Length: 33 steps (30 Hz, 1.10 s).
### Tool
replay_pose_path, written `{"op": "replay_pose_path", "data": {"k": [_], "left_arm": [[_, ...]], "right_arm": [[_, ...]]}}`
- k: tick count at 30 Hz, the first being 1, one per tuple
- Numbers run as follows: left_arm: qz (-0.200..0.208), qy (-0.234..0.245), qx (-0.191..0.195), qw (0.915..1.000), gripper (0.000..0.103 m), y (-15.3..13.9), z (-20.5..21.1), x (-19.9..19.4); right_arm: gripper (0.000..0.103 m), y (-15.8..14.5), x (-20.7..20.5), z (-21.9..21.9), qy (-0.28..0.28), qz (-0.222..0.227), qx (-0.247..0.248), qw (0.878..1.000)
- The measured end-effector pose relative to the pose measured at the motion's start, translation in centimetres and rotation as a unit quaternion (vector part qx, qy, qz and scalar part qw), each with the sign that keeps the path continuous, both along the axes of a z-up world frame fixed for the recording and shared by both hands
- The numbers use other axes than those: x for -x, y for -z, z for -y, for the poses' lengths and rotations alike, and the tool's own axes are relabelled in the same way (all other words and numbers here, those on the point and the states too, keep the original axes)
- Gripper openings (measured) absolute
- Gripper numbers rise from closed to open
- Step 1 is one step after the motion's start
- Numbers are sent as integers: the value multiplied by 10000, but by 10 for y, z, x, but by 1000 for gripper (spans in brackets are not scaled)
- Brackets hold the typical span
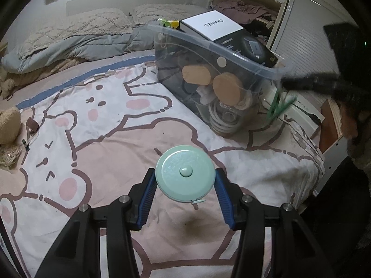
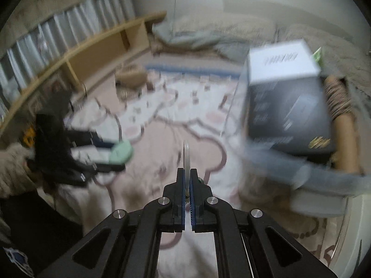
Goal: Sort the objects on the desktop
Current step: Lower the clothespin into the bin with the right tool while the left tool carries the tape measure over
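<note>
While the left gripper (image 1: 185,180) holds the round mint tape measure (image 1: 184,173) between its fingers above the bed sheet (image 1: 104,127), the right gripper (image 2: 187,173) has its fingers pinched narrow on a thin clear disc (image 2: 187,156), seen edge-on in a blurred view. The clear storage bin (image 1: 259,68) stands near, already piled with boxes. The disc could slip, since the grip catches only its lower edge. Either piece may also bounce off the white box (image 1: 214,24) and miss the bin.
</note>
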<state>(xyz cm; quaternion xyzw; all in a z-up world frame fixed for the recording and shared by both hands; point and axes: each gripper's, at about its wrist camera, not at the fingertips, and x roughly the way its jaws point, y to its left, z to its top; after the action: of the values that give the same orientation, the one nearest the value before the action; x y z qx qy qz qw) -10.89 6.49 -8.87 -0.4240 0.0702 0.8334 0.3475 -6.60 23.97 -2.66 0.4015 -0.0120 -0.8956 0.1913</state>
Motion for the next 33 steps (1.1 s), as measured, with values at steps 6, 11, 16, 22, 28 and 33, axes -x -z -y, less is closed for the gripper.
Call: {"op": "replay_pose_path", "data": {"k": [6,11,16,22,28,33], "left_arm": [[-109,7,-117,9999,50,-17,-7,1],[-160,61,-221,9996,50,-30,-18,2],[-209,134,-300,9992,50,-40,-29,3],[-221,262,-352,9988,50,-45,-44,1],[-215,356,-405,9983,50,-48,-53,0],[-215,360,-428,9982,50,-50,-55,0]], "right_arm": [[4,-48,-4,-56,951,-807,353,9916],[4,-61,0,-100,1764,-1096,304,9777],[4,-55,14,-129,2394,-982,-96,9659],[4,-40,26,-146,2845,-623,-623,9546],[4,-20,41,-157,3078,-246,-1231,9431],[4,-7,58,-160,3240,-52,-1742,9299]]}}
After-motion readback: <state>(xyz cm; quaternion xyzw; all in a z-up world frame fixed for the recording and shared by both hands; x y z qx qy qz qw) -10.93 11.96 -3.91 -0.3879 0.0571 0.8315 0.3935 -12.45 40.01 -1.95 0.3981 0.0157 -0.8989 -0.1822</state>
